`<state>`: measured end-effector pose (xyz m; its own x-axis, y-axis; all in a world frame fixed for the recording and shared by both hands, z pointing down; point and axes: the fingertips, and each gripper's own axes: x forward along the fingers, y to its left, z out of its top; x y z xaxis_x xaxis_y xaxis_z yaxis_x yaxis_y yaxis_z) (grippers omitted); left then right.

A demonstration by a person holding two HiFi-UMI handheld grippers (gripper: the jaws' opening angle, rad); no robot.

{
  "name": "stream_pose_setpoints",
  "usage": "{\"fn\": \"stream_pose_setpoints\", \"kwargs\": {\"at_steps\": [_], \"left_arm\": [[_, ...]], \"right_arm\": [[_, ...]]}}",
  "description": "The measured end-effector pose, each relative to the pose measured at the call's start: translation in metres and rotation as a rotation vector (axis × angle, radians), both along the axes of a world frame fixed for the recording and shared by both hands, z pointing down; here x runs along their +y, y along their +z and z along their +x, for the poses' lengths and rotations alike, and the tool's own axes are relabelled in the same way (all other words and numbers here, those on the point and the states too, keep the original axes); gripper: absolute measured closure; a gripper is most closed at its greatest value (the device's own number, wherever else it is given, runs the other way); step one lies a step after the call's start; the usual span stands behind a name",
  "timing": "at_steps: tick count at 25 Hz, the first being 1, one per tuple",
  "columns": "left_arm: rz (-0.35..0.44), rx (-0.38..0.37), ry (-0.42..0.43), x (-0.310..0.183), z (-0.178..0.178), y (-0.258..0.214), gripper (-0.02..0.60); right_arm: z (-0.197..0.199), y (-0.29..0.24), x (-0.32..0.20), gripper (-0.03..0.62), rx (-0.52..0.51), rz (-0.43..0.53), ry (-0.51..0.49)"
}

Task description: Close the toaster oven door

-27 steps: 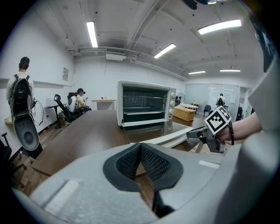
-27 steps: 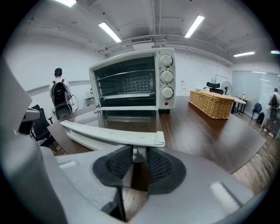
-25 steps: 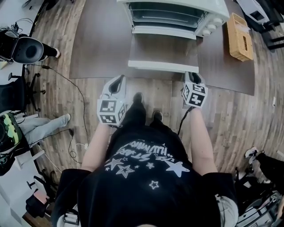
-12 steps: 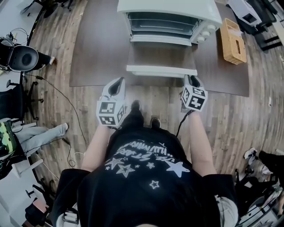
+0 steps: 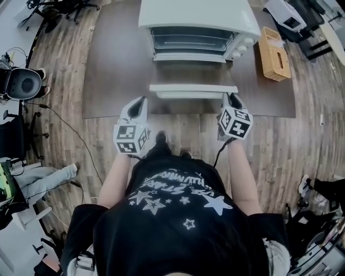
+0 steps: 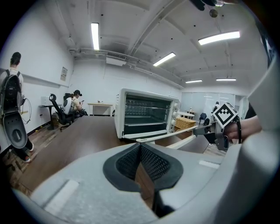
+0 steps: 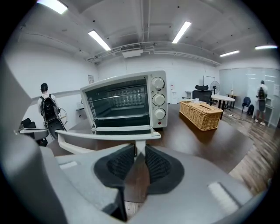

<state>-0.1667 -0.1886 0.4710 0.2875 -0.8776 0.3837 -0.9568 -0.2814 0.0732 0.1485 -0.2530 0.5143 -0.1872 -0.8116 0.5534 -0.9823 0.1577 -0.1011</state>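
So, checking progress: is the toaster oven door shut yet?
No, the toaster oven door lies folded down flat in front of the toaster oven.

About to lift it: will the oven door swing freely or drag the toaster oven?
The door looks rigid and bottom-hinged, so it should probably swing up. The right gripper is closing its jaws round the handle at its right end, so an off-centre push might twist the toaster oven slightly.
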Motion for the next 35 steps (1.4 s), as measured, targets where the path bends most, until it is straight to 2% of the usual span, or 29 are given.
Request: {"fn": "stream_pose_setpoints", "kwargs": {"at_steps": [12, 35], "left_arm": [[0.015, 0.036, 0.026, -0.032, -0.012, -0.005, 0.572], [0.055, 0.069, 0.082, -0.083, -0.024, -0.017, 0.572]], "right_arm": [[0.001, -0.037, -0.018, 0.517, -0.031, 0.058, 0.078], [-0.002, -0.086, -0.055, 0.517, -0.047, 0.19, 0.149]]}}
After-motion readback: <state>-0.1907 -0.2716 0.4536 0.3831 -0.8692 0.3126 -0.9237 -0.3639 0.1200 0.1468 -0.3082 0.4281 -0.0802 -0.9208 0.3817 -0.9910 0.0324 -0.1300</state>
